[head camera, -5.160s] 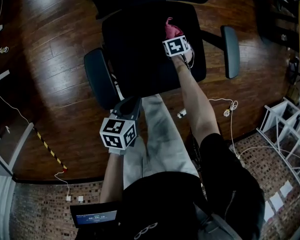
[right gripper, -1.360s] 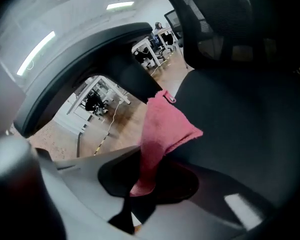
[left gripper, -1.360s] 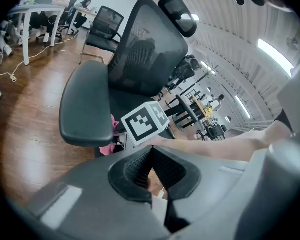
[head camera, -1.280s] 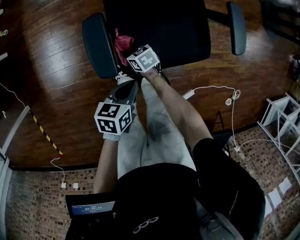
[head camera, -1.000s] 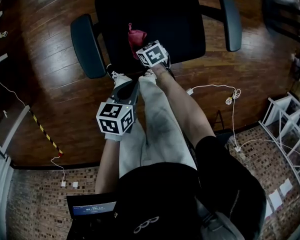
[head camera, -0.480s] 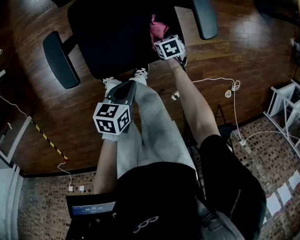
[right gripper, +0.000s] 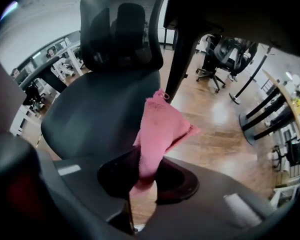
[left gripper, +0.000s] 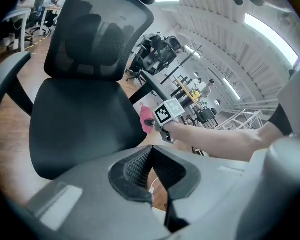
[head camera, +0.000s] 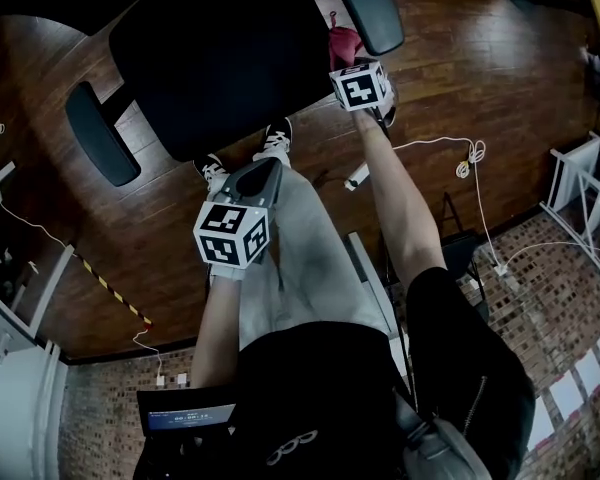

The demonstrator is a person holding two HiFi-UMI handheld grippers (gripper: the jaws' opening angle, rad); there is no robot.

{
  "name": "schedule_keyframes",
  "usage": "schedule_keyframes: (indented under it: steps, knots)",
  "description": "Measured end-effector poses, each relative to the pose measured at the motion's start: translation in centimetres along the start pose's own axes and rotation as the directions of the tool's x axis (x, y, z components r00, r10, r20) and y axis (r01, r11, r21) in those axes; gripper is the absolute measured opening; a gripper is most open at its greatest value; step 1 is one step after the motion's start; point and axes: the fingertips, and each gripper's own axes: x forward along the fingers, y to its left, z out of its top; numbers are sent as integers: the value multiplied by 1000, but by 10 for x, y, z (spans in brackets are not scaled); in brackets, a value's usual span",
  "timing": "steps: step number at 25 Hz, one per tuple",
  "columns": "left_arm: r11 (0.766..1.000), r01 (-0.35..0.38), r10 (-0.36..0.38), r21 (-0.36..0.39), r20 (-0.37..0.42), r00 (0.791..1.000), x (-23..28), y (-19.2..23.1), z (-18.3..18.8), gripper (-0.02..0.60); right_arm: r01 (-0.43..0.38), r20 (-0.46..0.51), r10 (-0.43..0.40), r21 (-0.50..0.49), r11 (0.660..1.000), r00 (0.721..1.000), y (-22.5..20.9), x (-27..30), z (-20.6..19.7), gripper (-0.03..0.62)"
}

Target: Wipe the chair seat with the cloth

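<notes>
The black office chair's seat (head camera: 220, 63) fills the top of the head view, with my shoes at its front edge. My right gripper (head camera: 348, 60) is shut on a pink cloth (head camera: 342, 42) at the seat's right edge, just under the right armrest (head camera: 366, 6). In the right gripper view the cloth (right gripper: 162, 126) stands up from the shut jaws of that gripper (right gripper: 145, 173), beside the seat (right gripper: 97, 116). My left gripper (head camera: 252, 180) hangs over my leg, short of the seat. Its pads (left gripper: 135, 165) are closed together with nothing in them. The left gripper view shows the seat (left gripper: 80, 121) and the cloth (left gripper: 144, 118).
The left armrest (head camera: 98, 146) juts out at the left. On the wooden floor lie a white cable (head camera: 470, 156), a white plug strip (head camera: 357, 176) and a striped tape (head camera: 110, 290). A white rack (head camera: 585, 183) stands at the right. Other chairs (right gripper: 225, 54) are behind.
My right gripper has carried the cloth across the seat from its front left to its right edge. The chair has turned and shifted in view. The left gripper has stayed in place.
</notes>
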Motion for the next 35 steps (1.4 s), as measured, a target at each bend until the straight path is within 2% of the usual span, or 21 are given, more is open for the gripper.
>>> schedule_keyframes:
  steps: [4, 8, 10, 13, 18, 22, 27, 30, 33, 35]
  knots:
    - [1000, 9, -9, -4, -7, 1000, -13, 0, -15, -6, 30, -9, -30, 4, 1000, 1000, 2, -3, -17, 65]
    - [1000, 2, -2, -12, -8, 1000, -32, 15, -30, -6, 36, -13, -36, -27, 999, 999, 34, 2, -17, 66]
    - [1000, -2, 2, -19, 3, 1000, -44, 22, -34, -6, 15, -17, -15, -24, 1000, 1000, 59, 6, -16, 66]
    - [999, -13, 14, -39, 21, 1000, -64, 38, -41, -6, -89, -37, 87, -70, 994, 996, 124, 16, -13, 66]
    - [998, -34, 36, -60, 31, 999, -96, 64, -59, -6, -262, -43, 258, -165, 951, 965, 251, 24, 0, 66]
    - [996, -51, 53, -71, 28, 998, -119, 84, -75, -6, -336, -32, 337, -218, 916, 941, 330, 20, 11, 66]
    - [997, -48, 51, -62, 46, 998, -145, 100, -80, -6, -386, -32, 392, -258, 885, 920, 395, 7, 20, 66]
    - [998, -44, 46, -47, 56, 997, -157, 102, -79, -6, -453, -31, 464, -280, 846, 885, 426, -2, 21, 66]
    - [998, -49, 51, -35, 53, 997, -164, 108, -83, -6, -575, -42, 591, -294, 763, 806, 462, -13, 17, 66]
    - [998, -62, 63, -34, 43, 997, -166, 113, -88, -6, -616, -62, 629, -297, 730, 775, 477, -16, 11, 66]
